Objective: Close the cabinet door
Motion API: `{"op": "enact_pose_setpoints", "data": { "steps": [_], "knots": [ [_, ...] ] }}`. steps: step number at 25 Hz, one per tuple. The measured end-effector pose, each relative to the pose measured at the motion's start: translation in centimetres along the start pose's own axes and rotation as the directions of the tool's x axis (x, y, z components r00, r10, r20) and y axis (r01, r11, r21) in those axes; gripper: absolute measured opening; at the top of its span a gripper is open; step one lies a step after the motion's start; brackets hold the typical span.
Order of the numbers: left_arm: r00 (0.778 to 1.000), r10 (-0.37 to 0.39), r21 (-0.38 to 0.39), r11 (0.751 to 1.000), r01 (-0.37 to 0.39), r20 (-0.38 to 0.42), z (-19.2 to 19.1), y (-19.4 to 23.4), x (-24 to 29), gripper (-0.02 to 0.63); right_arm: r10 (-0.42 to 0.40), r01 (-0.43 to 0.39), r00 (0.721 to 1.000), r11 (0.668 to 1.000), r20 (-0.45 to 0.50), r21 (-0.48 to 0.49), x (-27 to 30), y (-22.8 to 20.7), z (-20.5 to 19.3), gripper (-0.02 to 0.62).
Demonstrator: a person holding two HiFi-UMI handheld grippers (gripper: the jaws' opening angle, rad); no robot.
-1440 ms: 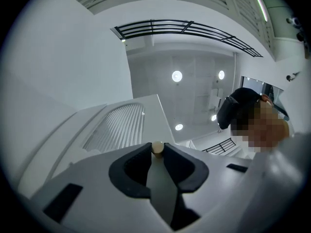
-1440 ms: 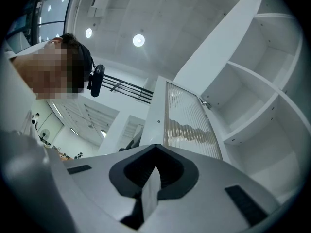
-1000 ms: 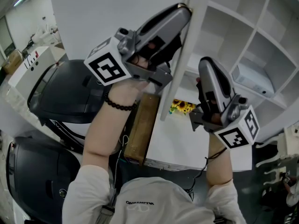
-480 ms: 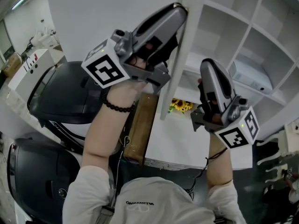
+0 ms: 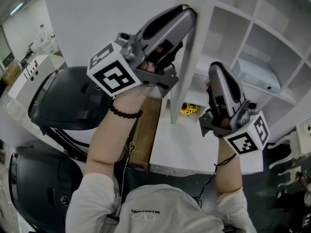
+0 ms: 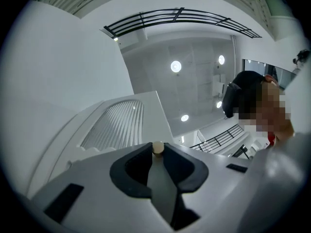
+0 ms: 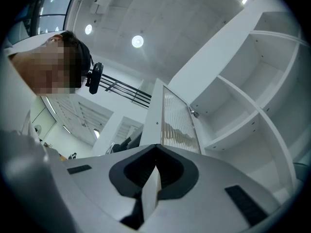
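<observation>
Cabinet door point(image 5: 187, 57), upright and edge-on, stands ajar between the grippers: left gripper point(image 5: 188, 11) pinches its small knob point(image 6: 158, 147) on the outer face, shelves point(image 5: 249, 38) lie rightward, and right gripper point(image 5: 214, 67) hovers closed and empty.

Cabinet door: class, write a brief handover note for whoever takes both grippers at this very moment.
Left gripper: jaws together, tip by the upper edge of the door. A pale round thing sits at the tip; whether it is gripped is unclear.
Right gripper: jaws together, empty, raised in front of the cabinet.
Door: open, standing out from the cabinet, between the two grippers.
Done: nothing yet.
Left: swing the door shut.
</observation>
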State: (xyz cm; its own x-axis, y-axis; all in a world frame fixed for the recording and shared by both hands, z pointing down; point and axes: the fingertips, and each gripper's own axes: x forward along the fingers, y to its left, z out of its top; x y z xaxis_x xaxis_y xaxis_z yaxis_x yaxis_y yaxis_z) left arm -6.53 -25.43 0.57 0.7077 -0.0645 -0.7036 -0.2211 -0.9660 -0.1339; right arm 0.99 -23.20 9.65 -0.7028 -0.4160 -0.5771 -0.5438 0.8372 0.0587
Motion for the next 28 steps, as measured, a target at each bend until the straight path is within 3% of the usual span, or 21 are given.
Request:
{"op": "enact_pose_setpoints", "data": {
  "steps": [6, 28],
  "knots": [
    [0.999, 0.033, 0.069, 0.997, -0.031, -0.023, -0.8, -0.1, 0.7, 0.074, -0.042, 0.042, 0.999, 0.999, 0.006, -0.026, -1.3, -1.1, 0.6, 0.011],
    [0.994, 0.078, 0.204, 0.977, -0.059, -0.082, -5.1, -1.1, 5.3, 0.072, -0.122, 0.122, 0.992, 0.990, 0.007, -0.066, -5.6, -4.8, 2.8, 0.011]
  ]
}}
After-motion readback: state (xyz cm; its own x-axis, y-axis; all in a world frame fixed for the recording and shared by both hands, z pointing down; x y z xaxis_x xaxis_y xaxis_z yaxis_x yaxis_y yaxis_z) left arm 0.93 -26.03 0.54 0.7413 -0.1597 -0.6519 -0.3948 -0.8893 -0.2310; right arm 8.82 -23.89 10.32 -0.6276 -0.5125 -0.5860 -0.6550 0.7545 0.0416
